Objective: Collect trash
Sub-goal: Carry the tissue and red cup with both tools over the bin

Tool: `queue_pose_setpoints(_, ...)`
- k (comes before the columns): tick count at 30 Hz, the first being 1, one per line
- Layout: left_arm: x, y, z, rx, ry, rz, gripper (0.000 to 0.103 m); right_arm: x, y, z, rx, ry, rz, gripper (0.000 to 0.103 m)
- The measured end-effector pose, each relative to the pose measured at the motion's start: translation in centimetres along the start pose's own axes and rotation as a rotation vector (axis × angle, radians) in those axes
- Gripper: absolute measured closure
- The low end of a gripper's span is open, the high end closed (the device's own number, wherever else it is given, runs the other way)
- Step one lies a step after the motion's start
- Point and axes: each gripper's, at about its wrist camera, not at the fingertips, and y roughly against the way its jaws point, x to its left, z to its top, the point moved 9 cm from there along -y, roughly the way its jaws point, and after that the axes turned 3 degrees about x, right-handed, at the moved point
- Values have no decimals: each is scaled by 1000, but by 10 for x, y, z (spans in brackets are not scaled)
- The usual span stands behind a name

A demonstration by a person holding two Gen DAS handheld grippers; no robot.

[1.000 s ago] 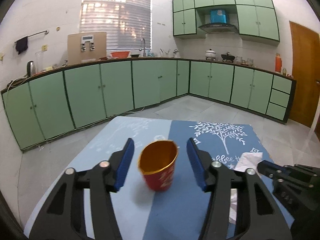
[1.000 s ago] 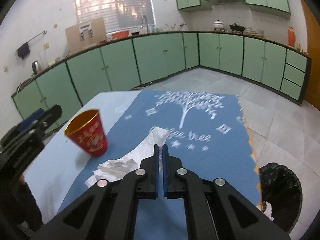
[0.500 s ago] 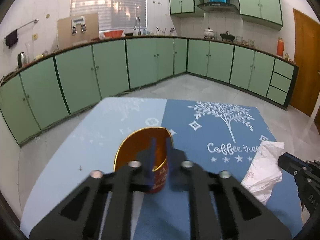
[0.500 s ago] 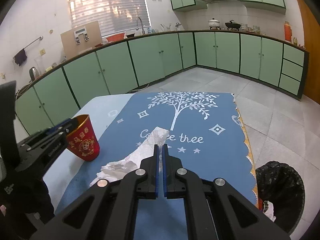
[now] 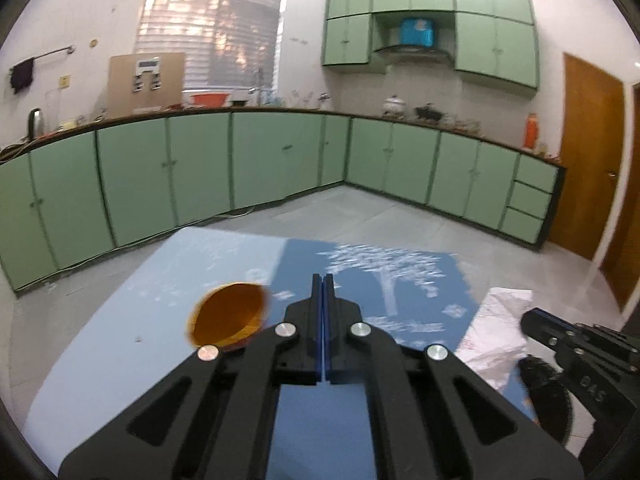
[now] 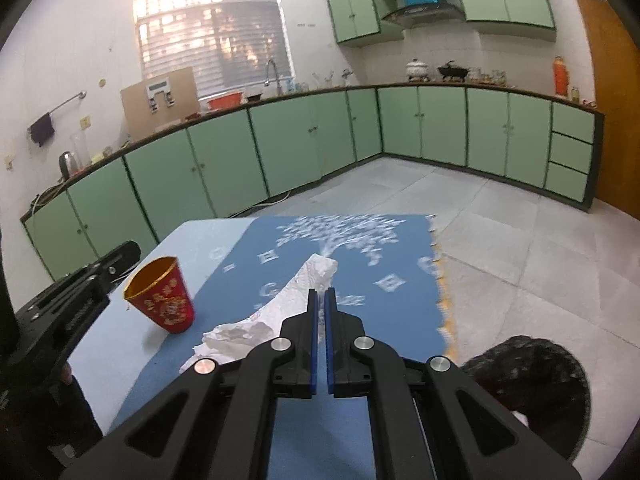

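Note:
A red paper cup (image 6: 162, 300) with a gold inside stands upright on the light blue part of the table; in the left wrist view the cup (image 5: 228, 316) sits just left of the fingers. My left gripper (image 5: 322, 280) is shut and empty, beside the cup, not on it. A crumpled white tissue (image 6: 276, 312) lies on the dark blue cloth (image 6: 384, 276); it also shows in the left wrist view (image 5: 494, 332). My right gripper (image 6: 319, 294) is shut and empty, above the tissue's near side.
A black-lined trash bin (image 6: 536, 384) stands on the floor at the table's right edge. Green cabinets (image 6: 280, 148) run along the far walls. A wooden door (image 5: 588, 160) is at the right. The tiled floor (image 6: 520, 232) lies beyond the table.
My left gripper closed from open around the cup to fully shut, then moved right and up, so the cup is now to its left. The right gripper stayed shut and rose slightly.

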Motion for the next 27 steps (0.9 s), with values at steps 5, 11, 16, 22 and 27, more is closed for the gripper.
queue_pose_setpoints(5,-66,7,-2,-11,-32,-106,103,-53,30,-1,-21,-39,-66,100)
queue_pose_setpoints(11,-156,5,-15,4,-65,-222,103,-142,67,-13,-36,-89,-201,100)
queue_pose_setpoints(16,-226,2,-36,32,-108,-305,103,-210,89,-29,-32,-144,-293,100)
queue_pose_setpoints(22,-198,3,-24,-13,-109,-217,103,-226,95,-37,-44,-166,-288,100)
queue_pose_setpoints(27,-101,-7,-3,-22,-59,-46,103,-164,66,-25,-44,-119,-162,100)
